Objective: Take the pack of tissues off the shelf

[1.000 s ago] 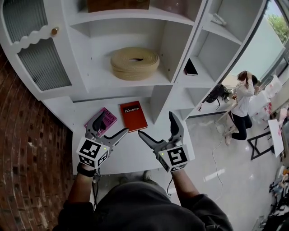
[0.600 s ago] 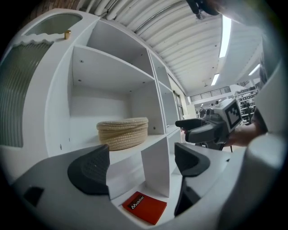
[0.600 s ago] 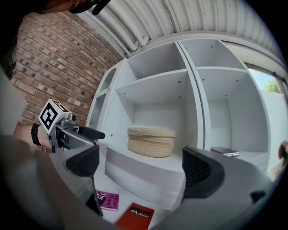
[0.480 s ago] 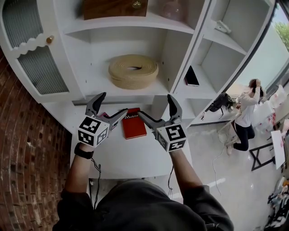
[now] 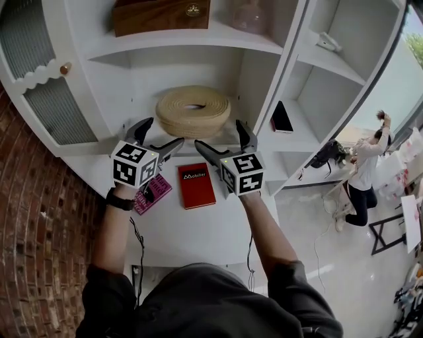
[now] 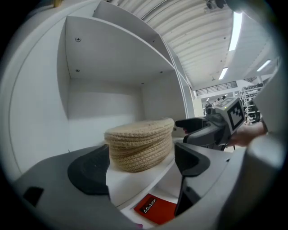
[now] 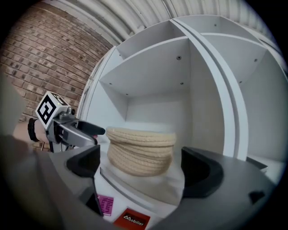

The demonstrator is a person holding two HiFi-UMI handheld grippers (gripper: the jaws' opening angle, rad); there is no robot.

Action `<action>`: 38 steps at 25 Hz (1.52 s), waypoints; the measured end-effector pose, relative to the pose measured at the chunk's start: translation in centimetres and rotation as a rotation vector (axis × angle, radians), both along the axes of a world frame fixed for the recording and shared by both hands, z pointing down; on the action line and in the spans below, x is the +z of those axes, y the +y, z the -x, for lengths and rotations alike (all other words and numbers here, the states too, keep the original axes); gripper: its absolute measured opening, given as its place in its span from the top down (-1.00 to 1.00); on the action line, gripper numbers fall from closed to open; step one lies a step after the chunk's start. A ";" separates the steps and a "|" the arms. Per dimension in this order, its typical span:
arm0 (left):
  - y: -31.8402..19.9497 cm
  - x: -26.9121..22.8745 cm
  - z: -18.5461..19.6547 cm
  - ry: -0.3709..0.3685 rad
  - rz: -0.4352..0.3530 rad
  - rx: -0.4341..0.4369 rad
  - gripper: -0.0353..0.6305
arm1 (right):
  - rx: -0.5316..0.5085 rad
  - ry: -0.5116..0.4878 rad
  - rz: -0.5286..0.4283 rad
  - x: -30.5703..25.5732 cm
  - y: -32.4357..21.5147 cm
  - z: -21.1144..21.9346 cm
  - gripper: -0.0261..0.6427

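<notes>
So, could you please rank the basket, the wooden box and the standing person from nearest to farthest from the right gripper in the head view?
1. Basket: straight ahead of the right gripper, just beyond its open jaws.
2. Wooden box: higher up and to the left.
3. Person: far off to the right, well behind the unit.

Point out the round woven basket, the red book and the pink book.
round woven basket (image 5: 192, 123), head view, front side wall.
red book (image 5: 196, 188), head view, middle of cover.
pink book (image 5: 158, 190), head view, visible cover.
</notes>
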State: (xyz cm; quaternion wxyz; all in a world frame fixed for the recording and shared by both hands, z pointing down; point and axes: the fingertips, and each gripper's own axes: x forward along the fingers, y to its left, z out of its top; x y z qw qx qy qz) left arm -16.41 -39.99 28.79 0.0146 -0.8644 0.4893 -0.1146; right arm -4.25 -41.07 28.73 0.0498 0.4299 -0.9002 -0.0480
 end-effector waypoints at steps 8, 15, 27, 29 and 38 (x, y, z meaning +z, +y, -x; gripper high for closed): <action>-3.4 1.3 0.4 -0.021 0.109 0.002 -0.47 | 0.006 0.075 0.104 0.5 -3.5 1.1 -0.75; -5.3 2.0 0.2 -0.045 0.173 0.006 -0.47 | -0.048 0.109 0.200 1.0 -5.7 2.7 -0.75; -4.3 1.9 -0.8 -0.070 0.140 -0.002 -0.47 | -0.043 0.098 0.182 0.7 -4.2 2.5 -0.69; -3.4 1.9 -0.9 -0.071 0.134 0.003 -0.47 | -0.035 0.100 0.165 0.6 -3.2 2.4 -0.69; 2.7 2.1 -1.8 -0.094 0.083 0.030 -0.47 | -0.021 0.069 0.121 1.0 3.1 1.5 -0.69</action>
